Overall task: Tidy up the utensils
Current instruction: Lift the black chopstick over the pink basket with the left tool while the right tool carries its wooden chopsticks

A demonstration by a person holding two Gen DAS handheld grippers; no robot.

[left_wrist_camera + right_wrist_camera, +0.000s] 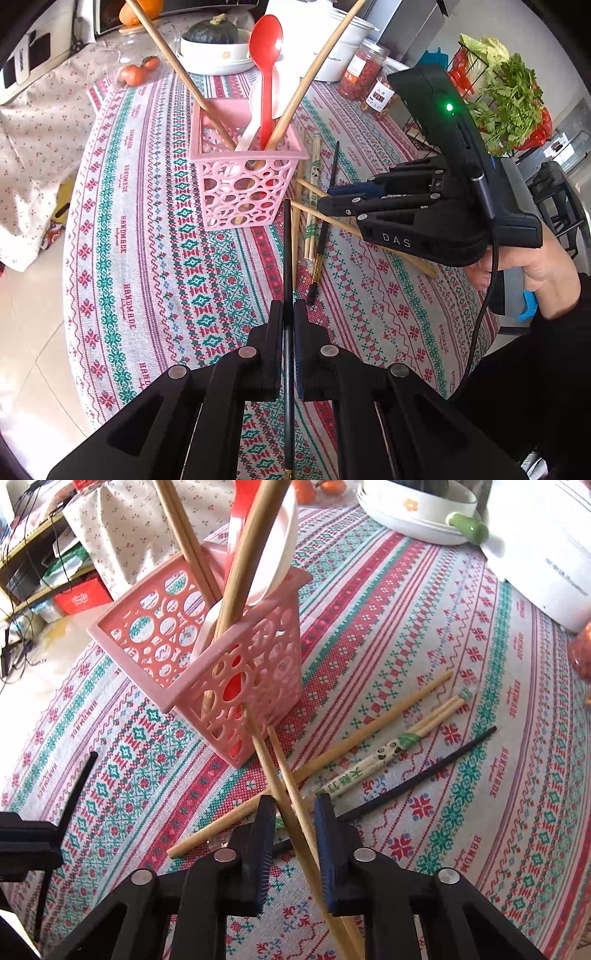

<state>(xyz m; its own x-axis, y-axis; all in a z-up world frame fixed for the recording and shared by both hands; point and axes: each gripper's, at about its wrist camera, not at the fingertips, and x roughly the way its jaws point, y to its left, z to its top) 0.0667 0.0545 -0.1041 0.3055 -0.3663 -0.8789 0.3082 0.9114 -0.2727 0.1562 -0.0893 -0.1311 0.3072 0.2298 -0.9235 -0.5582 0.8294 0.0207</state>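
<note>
My pink basket [243,162] stands upright on the tabletop [155,258], and I place everything else by it. My left claw [288,325] is pinched nearly shut on a black chopstick [287,266], which runs straight ahead with its tip just short of the basket's near wall. My right claw [293,834] sits low on the basket's right, its fingers [264,834] apart with two wooden chopsticks [291,805] passing between them; I cannot tell whether the pads press on them. Inside the basket I count one red spoon [266,66], one white spoon [255,107] and long wooden chopsticks [317,70] leaning out over the left and right rims, at least three by the right wrist view. Loose on the cloth just right of the basket lie one more black chopstick [424,775], one paper-sleeved pair [388,755] and a bare wooden stick [332,757] crossing under the ones between my fingers, so that side is crowded. The cloth left of and in front of the basket is open, and the tabletop's rounded edge falls to the floor [33,302] well left of it. Behind the basket stand a white bowl [214,55] holding a dark squash [212,31], two small orange fruits [138,70], a white cooker [343,44] and two jars [364,70]; greens in a wire rack [506,96] sit far right.
</note>
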